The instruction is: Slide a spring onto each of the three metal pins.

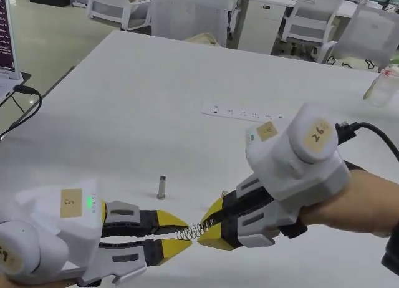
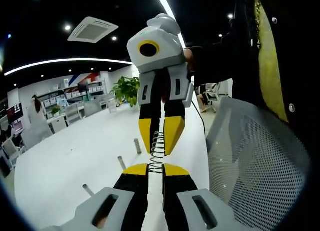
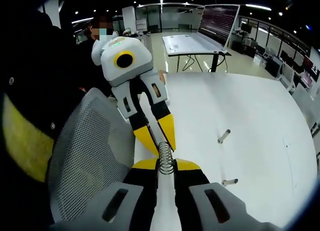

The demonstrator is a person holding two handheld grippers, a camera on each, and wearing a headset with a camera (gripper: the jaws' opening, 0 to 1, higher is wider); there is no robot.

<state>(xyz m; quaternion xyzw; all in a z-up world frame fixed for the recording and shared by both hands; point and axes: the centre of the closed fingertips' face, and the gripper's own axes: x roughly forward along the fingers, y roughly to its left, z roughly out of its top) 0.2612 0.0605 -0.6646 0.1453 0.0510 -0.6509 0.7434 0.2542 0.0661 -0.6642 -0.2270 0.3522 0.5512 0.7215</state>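
Note:
A small coil spring is stretched between the yellow tips of both grippers, just above the white table. My left gripper comes in from the lower left and is shut on one end. My right gripper comes from the right and is shut on the other end. In the left gripper view the spring rises from my own jaws into the right gripper. One metal pin stands upright just beyond the grippers. Three pins stand in a row; two pins appear in the right gripper view.
A white power strip lies further back on the table, and a clear bottle stands at the far right edge. A black cable hangs off the left edge. A grey mesh chair is close behind the grippers.

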